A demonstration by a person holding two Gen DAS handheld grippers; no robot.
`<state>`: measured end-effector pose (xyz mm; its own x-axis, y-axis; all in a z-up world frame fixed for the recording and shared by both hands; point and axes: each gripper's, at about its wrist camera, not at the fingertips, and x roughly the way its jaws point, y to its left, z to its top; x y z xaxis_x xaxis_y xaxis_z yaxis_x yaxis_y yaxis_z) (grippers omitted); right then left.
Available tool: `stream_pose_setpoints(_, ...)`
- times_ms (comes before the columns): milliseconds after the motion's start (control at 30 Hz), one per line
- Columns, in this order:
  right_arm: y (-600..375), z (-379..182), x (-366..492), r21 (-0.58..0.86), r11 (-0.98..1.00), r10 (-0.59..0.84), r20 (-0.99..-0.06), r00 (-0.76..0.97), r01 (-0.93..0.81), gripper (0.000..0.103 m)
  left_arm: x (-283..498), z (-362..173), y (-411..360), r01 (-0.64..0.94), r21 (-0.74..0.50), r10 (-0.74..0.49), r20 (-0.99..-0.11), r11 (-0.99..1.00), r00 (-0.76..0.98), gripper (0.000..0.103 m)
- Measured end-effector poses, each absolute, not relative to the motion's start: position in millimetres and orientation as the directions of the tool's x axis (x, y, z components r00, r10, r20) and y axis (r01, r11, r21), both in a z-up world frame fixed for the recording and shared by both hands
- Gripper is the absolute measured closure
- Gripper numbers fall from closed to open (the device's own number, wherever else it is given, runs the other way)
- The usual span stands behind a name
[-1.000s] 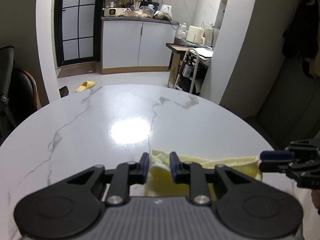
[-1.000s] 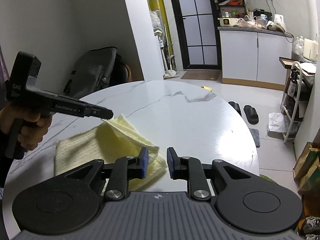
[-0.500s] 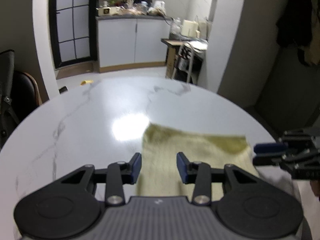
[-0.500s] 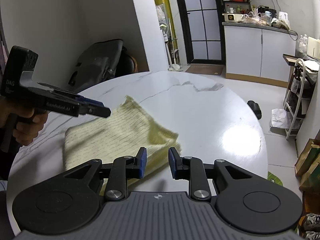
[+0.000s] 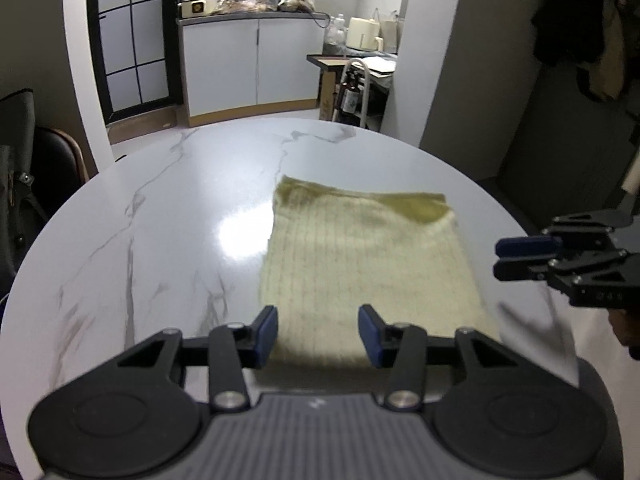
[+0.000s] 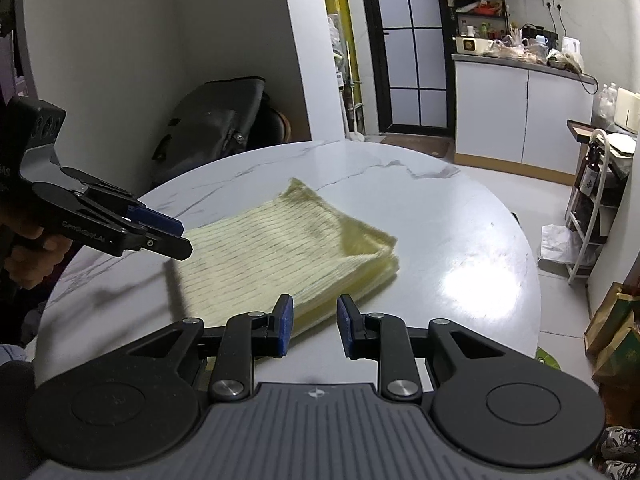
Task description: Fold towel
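So I counted one yellow towel (image 5: pixel 360 264) folded on one round marble table (image 5: pixel 160 240), two grippers, left gripper (image 5: pixel 318 334) and right gripper (image 6: pixel 314 330), nothing else on it.

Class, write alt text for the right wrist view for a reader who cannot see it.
A folded yellow towel lies flat on a round white marble table, with nothing gripping it. The right gripper is open just short of its near edge, and the left gripper hovers at its left side.
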<state>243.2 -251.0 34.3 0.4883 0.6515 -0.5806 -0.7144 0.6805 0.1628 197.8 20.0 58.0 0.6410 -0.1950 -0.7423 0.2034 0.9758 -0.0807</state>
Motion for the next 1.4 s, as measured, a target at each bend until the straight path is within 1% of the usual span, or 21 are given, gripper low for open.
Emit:
stream_pose_setpoints(133, -251, 40, 233, 0.143, 0.697, 0.634, -0.581, 0.510, -0.703, 0.076, 182, 65, 19, 0.210, -0.070, -0.193, -0.732, 0.975, 0.653, 0.053)
stream_pose_setpoints(200, -251, 44, 226, 0.136, 0.698, 0.632, -0.579, 0.515, -0.703, 0.076, 173, 70, 21, 0.204, -0.067, -0.188, -0.723, 0.977, 0.665, 0.049)
stream_pose_setpoints(267, -250, 46, 222, 0.124, 0.700, 0.627, -0.578, 0.522, -0.703, 0.075, 166, 74, 23, 0.198, -0.070, -0.187, -0.717, 0.978, 0.672, 0.049)
stream_pose_setpoints(333, -250, 49, 215, 0.109, 0.707, 0.620, -0.572, 0.537, -0.699, 0.073, 159, 78, 26, 0.192, -0.071, -0.184, -0.715, 0.979, 0.674, 0.049)
stream_pose_setpoints(367, -250, 51, 211, 0.105, 0.710, 0.618, -0.568, 0.544, -0.696, 0.065, 156, 79, 26, 0.190, -0.068, -0.181, -0.715, 0.979, 0.675, 0.049)
stream_pose_setpoints(400, -251, 53, 208, 0.101, 0.713, 0.616, -0.564, 0.551, -0.694, 0.059, 152, 81, 26, 0.189, -0.065, -0.177, -0.715, 0.980, 0.676, 0.048)
stream_pose_setpoints(467, -252, 55, 204, 0.099, 0.716, 0.615, -0.558, 0.557, -0.691, 0.057, 144, 85, 26, 0.187, -0.058, -0.172, -0.713, 0.981, 0.680, 0.044)
stream_pose_setpoints(533, -253, 60, 197, 0.089, 0.719, 0.611, -0.554, 0.566, -0.689, 0.054, 136, 90, 25, 0.189, -0.055, -0.172, -0.703, 0.981, 0.690, 0.036)
stream_pose_setpoints(733, -257, 68, 181, 0.053, 0.727, 0.593, -0.550, 0.588, -0.684, 0.043, 116, 102, 26, 0.169, -0.058, -0.163, -0.680, 0.984, 0.715, 0.027)
stream_pose_setpoints(833, -256, 71, 173, 0.035, 0.722, 0.589, -0.555, 0.588, -0.691, 0.029, 104, 107, 26, 0.169, -0.048, -0.157, -0.675, 0.984, 0.721, 0.022)
stream_pose_setpoints(867, -256, 72, 170, 0.030, 0.723, 0.586, -0.557, 0.589, -0.690, 0.021, 100, 109, 26, 0.170, -0.046, -0.156, -0.672, 0.984, 0.724, 0.020)
stream_pose_setpoints(900, -255, 74, 167, 0.026, 0.724, 0.583, -0.558, 0.590, -0.689, 0.014, 96, 110, 25, 0.172, -0.040, -0.155, -0.666, 0.984, 0.730, 0.015)
stream_pose_setpoints(933, -254, 75, 165, 0.023, 0.725, 0.580, -0.560, 0.592, -0.689, 0.012, 92, 111, 24, 0.175, -0.034, -0.153, -0.661, 0.984, 0.734, 0.011)
stream_pose_setpoints(1100, -253, 78, 155, 0.019, 0.726, 0.579, -0.558, 0.595, -0.688, 0.001, 75, 116, 19, 0.194, -0.006, -0.153, -0.638, 0.981, 0.755, 0.003)
stream_pose_setpoints(1167, -253, 78, 151, 0.015, 0.727, 0.576, -0.558, 0.597, -0.687, 0.001, 71, 117, 17, 0.194, -0.004, -0.151, -0.643, 0.981, 0.751, 0.001)
stream_pose_setpoints(1300, -251, 78, 145, 0.010, 0.723, 0.573, -0.566, 0.593, -0.690, 0.001, 65, 114, 19, 0.188, -0.041, -0.166, -0.672, 0.981, 0.722, 0.001)
stream_pose_setpoints(1400, -252, 78, 139, 0.008, 0.728, 0.569, -0.564, 0.598, -0.686, 0.001, 60, 114, 18, 0.192, -0.044, -0.172, -0.665, 0.980, 0.726, 0.000)
